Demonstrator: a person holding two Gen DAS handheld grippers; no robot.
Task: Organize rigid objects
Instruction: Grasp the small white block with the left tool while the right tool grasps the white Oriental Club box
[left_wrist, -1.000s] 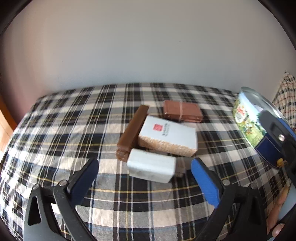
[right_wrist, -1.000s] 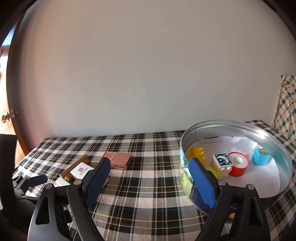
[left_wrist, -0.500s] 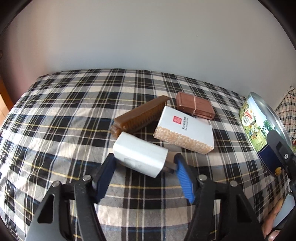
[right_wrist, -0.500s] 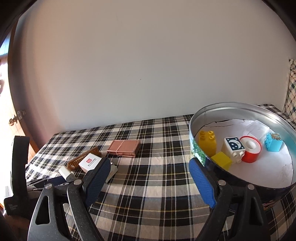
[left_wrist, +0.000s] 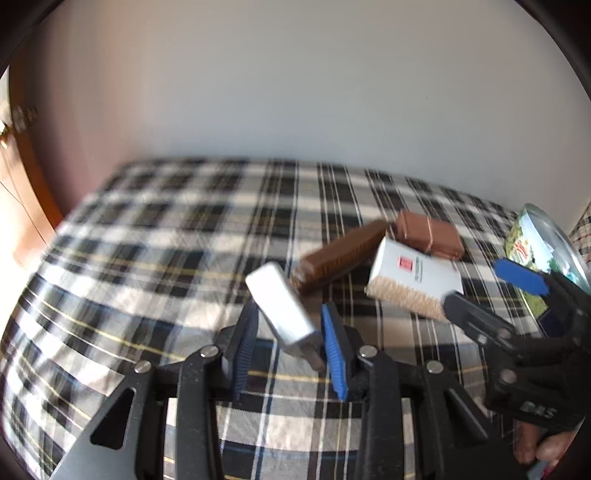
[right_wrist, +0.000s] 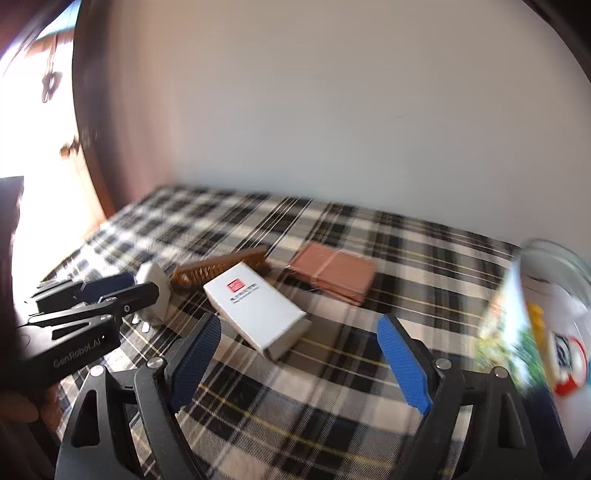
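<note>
My left gripper (left_wrist: 290, 334) is shut on a white charger plug (left_wrist: 282, 308) and holds it tilted above the plaid cloth (left_wrist: 166, 258); it also shows in the right wrist view (right_wrist: 157, 291). A brown comb (left_wrist: 341, 256), a white box with a red logo (left_wrist: 413, 282) and a brown wallet (left_wrist: 428, 234) lie just beyond. My right gripper (right_wrist: 299, 360) is open and empty, close in front of the white box (right_wrist: 255, 310). The comb (right_wrist: 221, 269) and wallet (right_wrist: 332, 275) lie behind it.
A round metal tin (right_wrist: 543, 314) holding toy blocks and a red tape roll stands at the right edge, also in the left wrist view (left_wrist: 543, 251). A plain wall backs the bed. A wooden door (left_wrist: 18, 206) is at the left.
My left gripper has shut on the white charger and lifted it. My right gripper has swung left from the tin toward the white box.
</note>
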